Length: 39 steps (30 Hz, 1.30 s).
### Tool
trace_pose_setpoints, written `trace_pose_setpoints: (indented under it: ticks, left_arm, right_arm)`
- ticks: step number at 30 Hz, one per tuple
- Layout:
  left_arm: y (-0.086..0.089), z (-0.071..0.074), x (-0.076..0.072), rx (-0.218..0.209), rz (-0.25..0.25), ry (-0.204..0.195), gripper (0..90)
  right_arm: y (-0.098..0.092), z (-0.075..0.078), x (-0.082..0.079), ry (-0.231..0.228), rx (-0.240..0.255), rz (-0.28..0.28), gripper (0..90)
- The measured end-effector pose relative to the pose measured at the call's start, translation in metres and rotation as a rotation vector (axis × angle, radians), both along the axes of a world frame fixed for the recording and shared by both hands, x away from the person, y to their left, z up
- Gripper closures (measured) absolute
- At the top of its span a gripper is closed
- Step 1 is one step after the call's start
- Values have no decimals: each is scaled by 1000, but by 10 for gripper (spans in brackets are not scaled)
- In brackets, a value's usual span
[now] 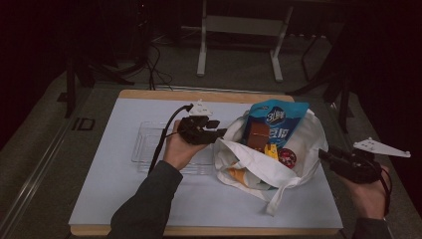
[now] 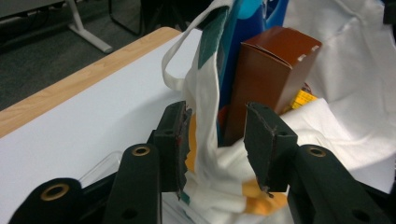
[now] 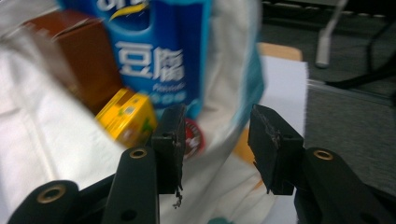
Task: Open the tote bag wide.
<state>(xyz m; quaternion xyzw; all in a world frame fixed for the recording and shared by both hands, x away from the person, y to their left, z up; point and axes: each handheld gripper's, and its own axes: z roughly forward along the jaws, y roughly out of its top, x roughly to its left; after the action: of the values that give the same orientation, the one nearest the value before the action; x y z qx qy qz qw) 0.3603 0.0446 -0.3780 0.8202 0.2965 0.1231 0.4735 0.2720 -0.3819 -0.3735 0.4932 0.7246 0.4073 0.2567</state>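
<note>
From up here I have the left gripper (image 1: 221,132) at the near-left rim of the white bag (image 1: 303,137), and in the left gripper view the bag's edge (image 2: 205,116) hangs between the two jaws; the pads stand apart from the cloth, so I read this claw as open, not pinching. Just beyond those jaws a brown box (image 2: 268,79) stands upright inside the bag. My right gripper (image 1: 326,155) sits at the bag's opposite rim. In the right gripper view its jaws are parted with bag cloth (image 3: 224,93) between them, and I see no squeeze. Ahead of them lie a blue pouch (image 3: 161,56) and a yellow pack (image 3: 128,116).
</note>
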Motion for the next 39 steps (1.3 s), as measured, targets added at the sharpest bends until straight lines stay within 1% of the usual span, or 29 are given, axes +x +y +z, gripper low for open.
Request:
trace_pose_setpoints:
  ticks: [2,3,4,6,8,11,13,14,16,18,21,24,26,27,29,30,31,32,37,39]
  left_arm:
    - [-7,0,2,24,-3,-2,619]
    - [-11,-1,3,42,1,-5,640]
    - [-16,-2,4,64,6,-9,673]
    - [-25,-5,6,103,10,-13,747]
    - [-35,-9,9,155,33,-27,796]
    - [-43,-17,17,178,59,-18,833]
    - [-44,-22,22,174,78,-3,843]
    - [-45,-24,24,176,83,3,846]
    - [-47,-28,27,190,86,9,850]
    - [-49,-32,29,196,89,20,852]
    - [-55,-38,30,217,87,29,856]
    - [-63,-47,32,271,68,38,858]
    - [-69,-55,32,300,61,48,858]
    - [-72,-58,33,311,64,55,858]
    - [-75,-63,34,320,72,68,858]
    - [-75,-63,34,320,72,68,858]
    - [-75,-64,34,316,78,83,858]
    - [-74,-64,34,316,77,84,857]
    - [-75,-66,32,326,67,81,854]
    - [-74,-67,31,311,69,87,847]
  right_arm:
    - [1,3,5,-6,9,-20,562]
    - [1,3,8,-2,9,-28,581]
    - [3,3,12,2,-1,-37,639]
    - [4,-1,21,19,-19,-38,750]
    - [6,-8,29,28,-35,-54,820]
    - [7,-17,39,46,-39,-74,833]
    - [8,-25,45,68,-36,-70,835]
    - [9,-29,48,83,-44,-70,835]
    - [11,-38,55,109,-59,-66,836]
    - [11,-48,61,138,-56,-67,836]
    - [11,-64,70,186,-50,-74,837]
    - [11,-75,75,214,-39,-78,837]
    - [10,-79,76,224,-39,-82,838]
    - [10,-79,76,227,-48,-83,837]
    - [10,-81,77,239,-83,-84,838]
    - [10,-81,77,239,-83,-84,838]
    - [10,-83,78,246,-94,-85,838]
    - [8,-86,78,257,-110,-88,838]
    - [3,-99,77,293,-98,-98,838]
    - [2,-104,77,306,-106,-95,838]
